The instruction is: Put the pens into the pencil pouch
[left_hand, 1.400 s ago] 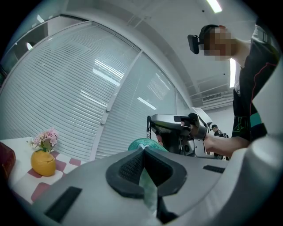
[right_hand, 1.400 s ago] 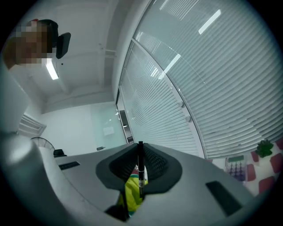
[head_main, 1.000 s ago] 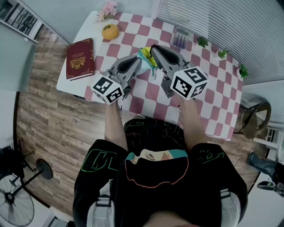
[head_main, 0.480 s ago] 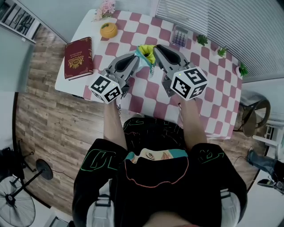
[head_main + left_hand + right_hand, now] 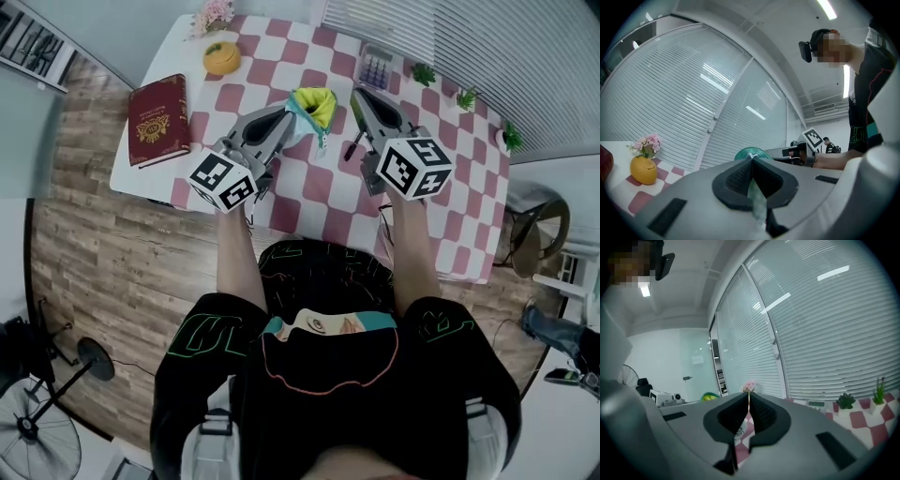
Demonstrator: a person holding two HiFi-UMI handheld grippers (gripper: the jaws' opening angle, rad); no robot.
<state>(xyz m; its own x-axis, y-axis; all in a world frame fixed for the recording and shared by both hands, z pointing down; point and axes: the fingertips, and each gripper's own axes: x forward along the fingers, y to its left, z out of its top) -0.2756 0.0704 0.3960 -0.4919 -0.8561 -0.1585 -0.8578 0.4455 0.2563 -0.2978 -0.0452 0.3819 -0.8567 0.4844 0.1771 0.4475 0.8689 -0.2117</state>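
Left tool [image 5: 292,114] clamps the pencil pouch [image 5: 316,103] by its rim, holding its yellow mouth open above the checked bench [image 5: 319,192]. Right tool [image 5: 360,94], just beside the pouch, has just been closing; its jaws meet on nothing visible. Pouch contents are hidden; a small dark object [image 5: 352,148] nearby may be a pen.

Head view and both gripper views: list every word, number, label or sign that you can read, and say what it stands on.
No text can be read.
Red book: gold print on the cover, too small to read.
Calculator: key marks too small to read.
Left marker cube, right marker cube: black-and-white square patterns, no letters.
Black clothing: green outline design, not legible.
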